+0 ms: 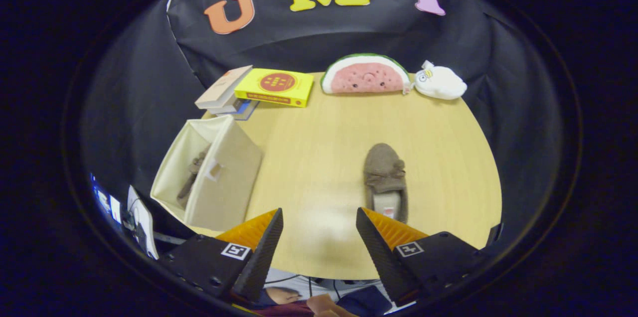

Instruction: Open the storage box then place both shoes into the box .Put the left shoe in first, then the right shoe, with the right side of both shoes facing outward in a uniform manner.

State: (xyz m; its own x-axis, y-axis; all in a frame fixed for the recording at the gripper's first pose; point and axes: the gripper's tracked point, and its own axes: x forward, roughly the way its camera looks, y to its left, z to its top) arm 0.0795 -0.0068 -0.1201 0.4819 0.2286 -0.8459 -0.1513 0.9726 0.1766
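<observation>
A cream fabric storage box point(227, 177) stands open on the round wooden table point(319, 147), ahead and left of my fingers. One brown shoe point(193, 177) lies inside it, partly hidden by the box wall. The other brown slipper-like shoe point(385, 180) lies on the table just ahead of the right finger point(371, 232), its toe pointing away. My gripper point(319, 217) hovers open above the near table edge, with nothing between its fingers.
At the far side of the table sit a yellow box point(275, 86), a small stack of books point(224, 91), a watermelon-slice plush point(365, 75) and a white plush point(439, 82). A person's hand point(319, 304) is below the table's near edge.
</observation>
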